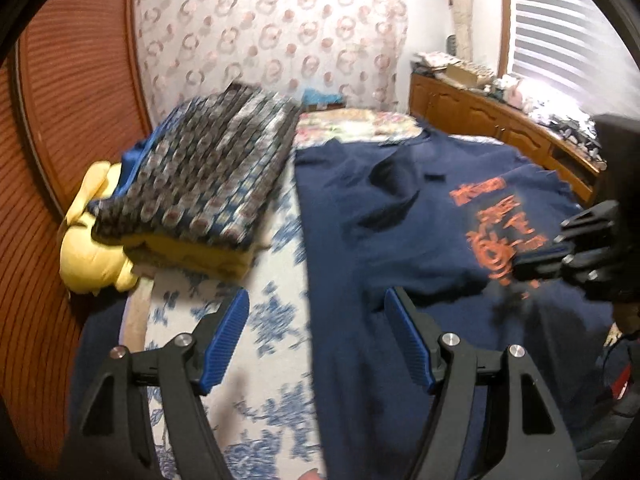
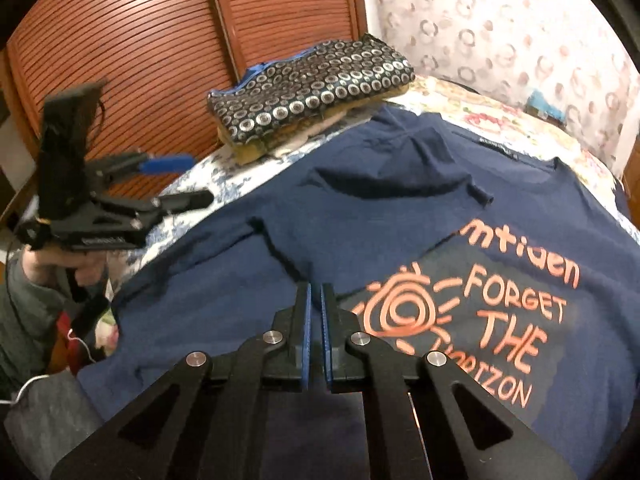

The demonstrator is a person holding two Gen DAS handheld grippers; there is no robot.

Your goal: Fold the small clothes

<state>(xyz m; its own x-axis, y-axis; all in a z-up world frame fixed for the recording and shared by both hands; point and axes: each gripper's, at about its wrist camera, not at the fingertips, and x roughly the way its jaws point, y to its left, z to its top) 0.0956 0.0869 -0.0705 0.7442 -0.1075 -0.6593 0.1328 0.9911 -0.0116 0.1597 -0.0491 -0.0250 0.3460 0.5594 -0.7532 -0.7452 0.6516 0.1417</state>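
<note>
Left wrist view: left gripper, ribbed blue pads spread wide, nothing between them, hovering over the edge of a navy cotton T-shirt with orange print lying spread on the blue-and-white floral bedspread. Only this view shows a cluttered wooden dresser and a yellow cushion under a folded stack topped by ring-patterned dark fabric. Motion blur throughout.

Right wrist view: right gripper, pads nearly together with a thin gap, gripping nothing, above the shirt. Lettering legible here: "FORGET THE". One sleeve lies folded inward. Louvred reddish wooden doors behind.
</note>
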